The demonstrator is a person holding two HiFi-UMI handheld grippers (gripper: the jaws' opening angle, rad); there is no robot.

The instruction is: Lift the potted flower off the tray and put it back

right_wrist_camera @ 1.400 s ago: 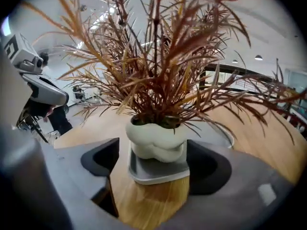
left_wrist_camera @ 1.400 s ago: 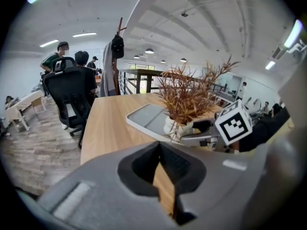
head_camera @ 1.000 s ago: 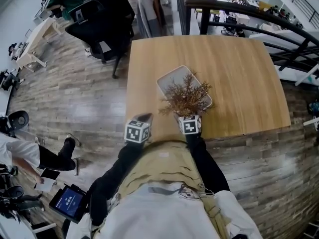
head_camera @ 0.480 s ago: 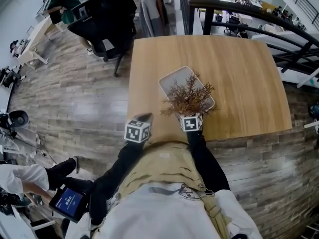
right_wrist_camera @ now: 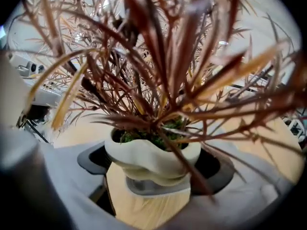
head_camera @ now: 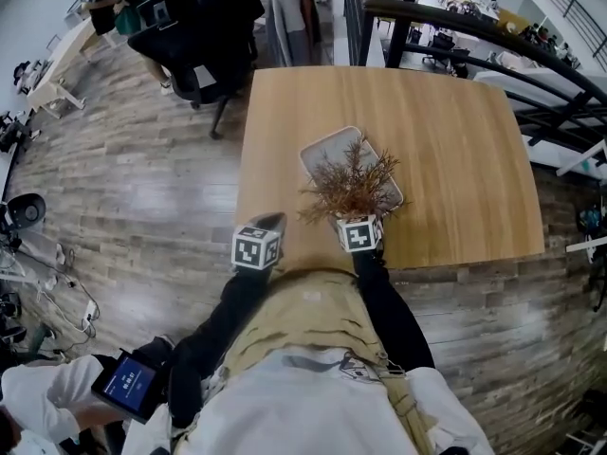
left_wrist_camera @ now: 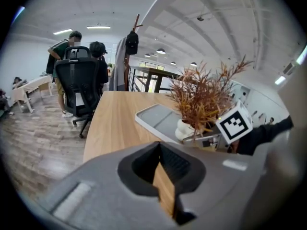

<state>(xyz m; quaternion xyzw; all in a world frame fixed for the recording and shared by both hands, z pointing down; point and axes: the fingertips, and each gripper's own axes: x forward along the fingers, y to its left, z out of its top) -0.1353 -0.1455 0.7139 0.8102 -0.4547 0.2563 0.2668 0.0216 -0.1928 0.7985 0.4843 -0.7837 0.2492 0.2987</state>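
The potted flower [head_camera: 349, 188], with dry reddish-brown leaves and a white pot [right_wrist_camera: 144, 152], stands over the near end of the grey tray [head_camera: 327, 154] on the wooden table [head_camera: 455, 140]. My right gripper [head_camera: 351, 218] is shut on the pot, one jaw on each side of it [right_wrist_camera: 153, 169]. A grey edge and wood show under the pot; I cannot tell whether its base touches the tray. My left gripper [head_camera: 271, 223] hovers at the table's near left edge, left of the plant, shut with nothing in it [left_wrist_camera: 163, 176]. From there I see the tray [left_wrist_camera: 160, 119] and the pot [left_wrist_camera: 186, 128].
A black office chair [head_camera: 194, 27] stands beyond the table's far left corner, with people at desks behind it. A dark railing [head_camera: 446, 22] runs along the far right. A person holding a tablet [head_camera: 128, 385] is on the floor side at lower left.
Both grippers and the plant hold almost the same place. The person at lower left has moved down toward the picture's bottom edge.
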